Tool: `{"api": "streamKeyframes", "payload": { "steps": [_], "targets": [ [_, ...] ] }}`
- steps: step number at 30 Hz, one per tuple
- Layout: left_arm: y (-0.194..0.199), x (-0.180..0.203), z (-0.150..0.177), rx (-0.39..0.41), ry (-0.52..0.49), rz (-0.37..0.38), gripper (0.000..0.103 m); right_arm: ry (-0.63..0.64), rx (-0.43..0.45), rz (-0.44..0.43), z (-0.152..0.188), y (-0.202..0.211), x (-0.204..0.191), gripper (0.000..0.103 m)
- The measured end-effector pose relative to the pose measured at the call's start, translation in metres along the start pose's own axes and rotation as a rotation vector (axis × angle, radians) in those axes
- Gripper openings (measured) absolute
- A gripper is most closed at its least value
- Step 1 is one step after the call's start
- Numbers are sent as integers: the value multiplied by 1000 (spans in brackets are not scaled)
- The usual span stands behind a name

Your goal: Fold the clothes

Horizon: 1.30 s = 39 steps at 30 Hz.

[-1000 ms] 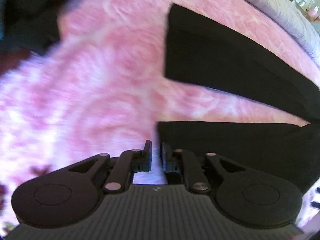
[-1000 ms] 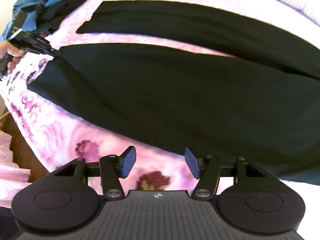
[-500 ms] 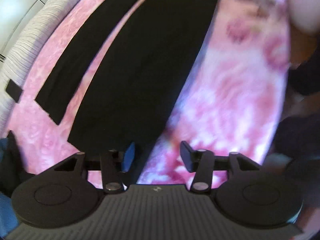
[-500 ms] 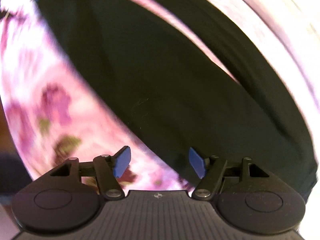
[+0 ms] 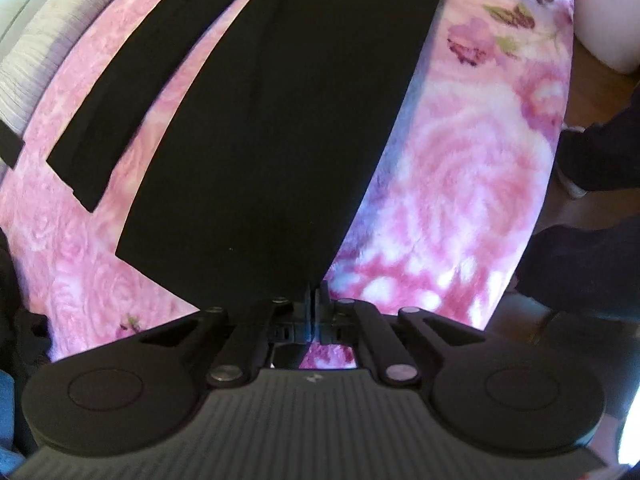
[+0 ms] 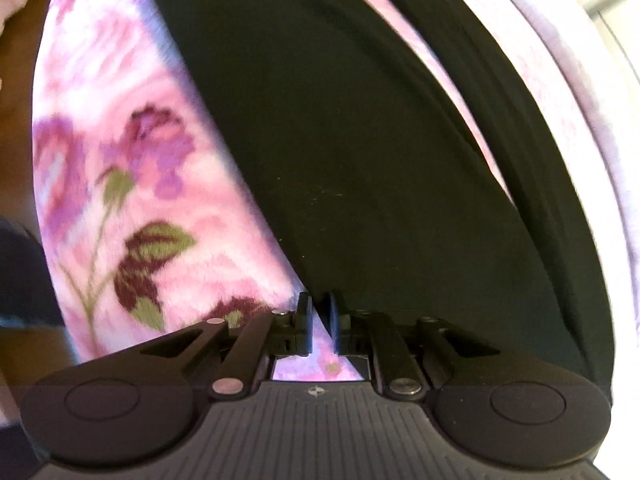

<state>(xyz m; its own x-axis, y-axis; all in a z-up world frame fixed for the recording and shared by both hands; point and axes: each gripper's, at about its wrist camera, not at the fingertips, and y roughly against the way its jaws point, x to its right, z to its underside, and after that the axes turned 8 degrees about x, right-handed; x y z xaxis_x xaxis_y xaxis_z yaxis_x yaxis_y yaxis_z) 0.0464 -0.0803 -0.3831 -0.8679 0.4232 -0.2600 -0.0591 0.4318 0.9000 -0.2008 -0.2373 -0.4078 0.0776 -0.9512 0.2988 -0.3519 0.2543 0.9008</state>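
A pair of black trousers lies flat on a pink floral blanket, its second leg stretching away at the left. My left gripper points steeply down, shut on the near corner of the wide leg. In the right wrist view the same black trousers fill the middle and right. There my right gripper sits at the cloth's near edge. Its jaws are closing, with a narrow gap still showing, and the black edge and some blanket lie between them.
The blanket ends at a pale ribbed mattress edge on the far side. Wooden floor and a person's dark clothing lie past the bed's near side. Blue cloth shows at the lower left.
Both views have rolled. My left gripper slid along to the leg's corner, opened, then shut on it. My right gripper dropped to the garment's edge and its jaws narrowed from wide to a slit.
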Motion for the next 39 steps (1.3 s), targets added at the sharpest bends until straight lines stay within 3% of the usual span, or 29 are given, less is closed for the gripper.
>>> {"api": "streamKeyframes", "payload": {
  "steps": [3,5,7,11,13,14,19,23,29,33,36,39],
  "targets": [
    [18,-15,-6,-1,104,9,11,-178,15,8,1,29,18,33],
    [37,-27,-15,17,204,2,16,-326,21,36,6,53,31,39],
    [53,-39,-29,37,276,-22,33,-481,22,82,14,77,43,52],
    [82,-56,-69,95,380,-68,51,-795,24,184,41,128,62,75],
    [96,-56,-89,136,425,-86,80,-929,35,227,54,153,69,82],
    [102,-56,-99,156,447,-90,83,-980,41,245,57,164,69,88],
    [126,-56,-135,209,491,-105,102,-1125,94,298,73,197,76,88],
    [139,-70,-154,246,482,-71,102,-1220,118,353,83,233,72,88],
    [150,-103,-163,394,278,4,102,-1374,141,490,37,264,55,88],
    [166,-129,-140,455,121,83,102,-1448,141,643,-8,280,16,88],
    [182,-145,-110,472,37,93,102,-1504,129,738,-50,286,-26,88],
    [195,-159,-78,466,20,98,102,-1577,66,741,-88,286,-62,88]
  ]
}}
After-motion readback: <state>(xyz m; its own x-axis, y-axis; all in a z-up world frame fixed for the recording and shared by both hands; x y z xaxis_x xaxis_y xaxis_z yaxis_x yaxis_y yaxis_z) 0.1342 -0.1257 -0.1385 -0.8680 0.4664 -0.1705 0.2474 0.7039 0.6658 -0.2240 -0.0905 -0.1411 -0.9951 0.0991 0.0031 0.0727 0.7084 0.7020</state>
